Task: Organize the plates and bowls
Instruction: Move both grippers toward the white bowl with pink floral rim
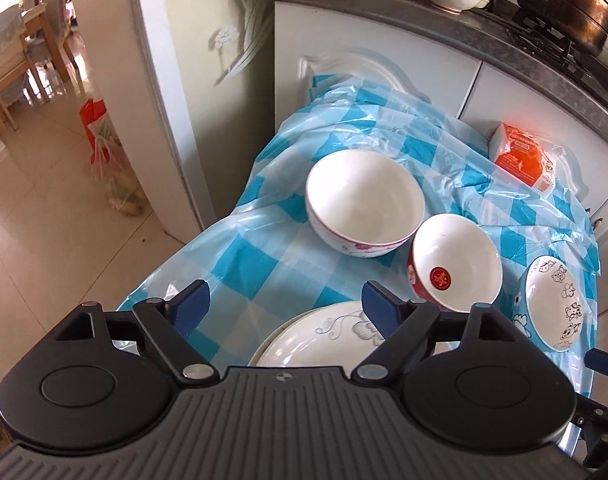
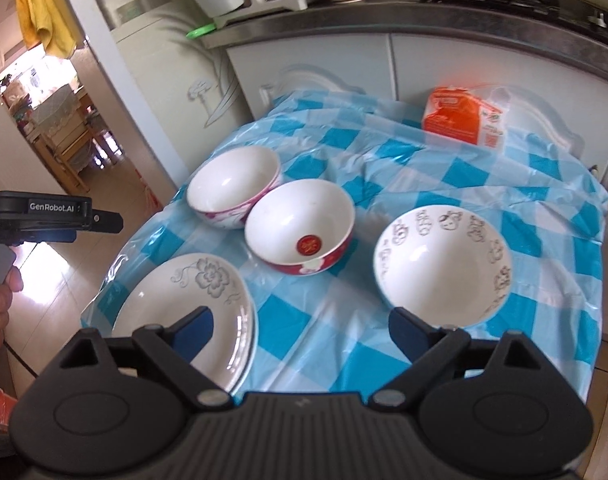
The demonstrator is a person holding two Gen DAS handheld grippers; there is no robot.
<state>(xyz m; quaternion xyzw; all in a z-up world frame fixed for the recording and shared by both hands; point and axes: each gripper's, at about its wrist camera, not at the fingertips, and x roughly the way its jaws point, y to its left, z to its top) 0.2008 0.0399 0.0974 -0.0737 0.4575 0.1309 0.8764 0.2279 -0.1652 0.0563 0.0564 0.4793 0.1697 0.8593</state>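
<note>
On the blue-checked table stand a white bowl with a pink pattern [image 1: 364, 200] [image 2: 233, 190], a red bowl [image 1: 456, 260] [image 2: 299, 224] touching it, a cartoon-print bowl [image 1: 552, 304] [image 2: 444, 264], and stacked white plates with a grey flower [image 1: 316, 340] [image 2: 191, 304]. My left gripper [image 1: 285, 308] is open and empty above the plates' near edge; it also shows at the left of the right wrist view [image 2: 103, 220]. My right gripper [image 2: 299, 330] is open and empty, between the plates and the cartoon bowl.
An orange carton [image 1: 524, 156] [image 2: 464, 116] lies at the table's back right. White cabinets [image 1: 384, 56] and a dark counter with bowls and a pot [image 1: 564, 4] stand behind. A fridge [image 1: 207, 80] is at left, with tiled floor and a bag [image 1: 103, 148].
</note>
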